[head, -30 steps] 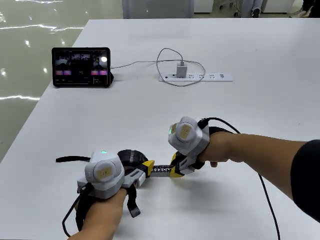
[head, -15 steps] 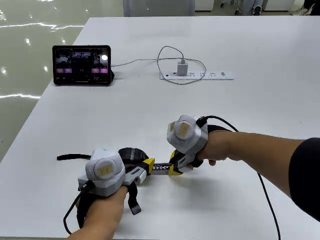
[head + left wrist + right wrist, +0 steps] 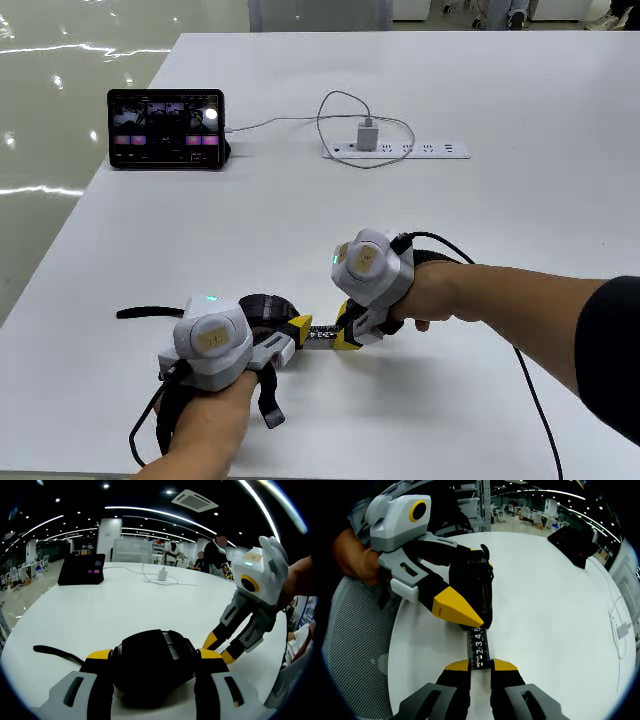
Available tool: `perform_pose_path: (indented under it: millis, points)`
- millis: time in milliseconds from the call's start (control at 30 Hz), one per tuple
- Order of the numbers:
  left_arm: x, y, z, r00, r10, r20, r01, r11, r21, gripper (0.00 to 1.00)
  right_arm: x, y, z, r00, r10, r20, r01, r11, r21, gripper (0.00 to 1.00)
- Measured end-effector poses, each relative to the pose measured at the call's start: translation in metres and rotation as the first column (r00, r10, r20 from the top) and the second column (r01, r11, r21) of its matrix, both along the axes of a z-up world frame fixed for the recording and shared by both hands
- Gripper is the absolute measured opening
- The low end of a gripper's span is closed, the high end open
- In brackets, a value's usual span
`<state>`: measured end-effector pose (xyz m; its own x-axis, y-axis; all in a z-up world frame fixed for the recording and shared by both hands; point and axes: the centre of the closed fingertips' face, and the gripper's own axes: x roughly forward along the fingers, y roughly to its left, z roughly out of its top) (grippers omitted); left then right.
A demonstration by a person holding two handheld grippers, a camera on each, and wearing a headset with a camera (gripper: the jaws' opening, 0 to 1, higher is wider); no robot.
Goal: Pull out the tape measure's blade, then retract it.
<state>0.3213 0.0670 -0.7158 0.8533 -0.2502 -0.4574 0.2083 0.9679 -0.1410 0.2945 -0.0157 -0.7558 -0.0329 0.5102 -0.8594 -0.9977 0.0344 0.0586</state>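
Observation:
A black tape measure case (image 3: 266, 312) (image 3: 152, 662) (image 3: 472, 590) lies on the white table, with my left gripper (image 3: 289, 338) (image 3: 155, 655) shut around its body. A short length of black blade (image 3: 321, 333) (image 3: 479, 649) with white numbers reaches from the case toward my right gripper (image 3: 343, 333) (image 3: 480, 666), which is shut on the blade's tip. In the left gripper view the right gripper (image 3: 220, 649) stands just right of the case. A black wrist strap (image 3: 147, 313) (image 3: 54, 653) trails left from the case.
A tablet (image 3: 166, 128) with a lit screen stands at the far left of the table. A white power strip (image 3: 396, 150) with a plugged charger (image 3: 367, 134) and looped cable lies at the back. A black cable (image 3: 530, 390) runs from the right gripper along the table.
The right gripper has moved left toward the case with the tip held, so the exposed blade is shorter. The left gripper still holds the case in place.

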Motion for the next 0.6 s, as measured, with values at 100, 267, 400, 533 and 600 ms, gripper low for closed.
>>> perform_pose_path:
  millis: [100,267,400,533,600]
  points:
    - [0.0002,-0.0001,-0.0001,1.0,0.0,-0.001,0.0,1.0,-0.001,0.61,0.0001,0.0009,0.0001,1.0,0.0,0.001,0.0,1.0,0.002,0.11]
    - [0.0004,-0.0002,-0.0003,1.0,0.0,-0.001,0.0,1.0,0.0,0.61,0.0,0.0034,0.0,1.0,0.001,0.004,-0.001,1.0,0.005,0.11]
    - [0.0004,-0.0003,-0.0003,1.0,0.0,-0.001,0.0,1.0,-0.001,0.61,-0.0004,0.0049,0.0001,1.0,-0.002,0.001,0.002,1.0,0.008,0.11]
    - [0.0005,-0.0003,-0.0003,1.0,0.0,-0.001,0.0,1.0,-0.002,0.61,-0.0007,0.0062,0.0005,1.0,-0.003,0.0,0.003,1.0,0.011,0.11]
    - [0.0004,-0.0002,-0.0004,1.0,0.0,-0.001,0.0,1.0,-0.003,0.61,-0.0009,0.0069,0.0007,1.0,-0.002,0.001,0.002,1.0,0.011,0.11]
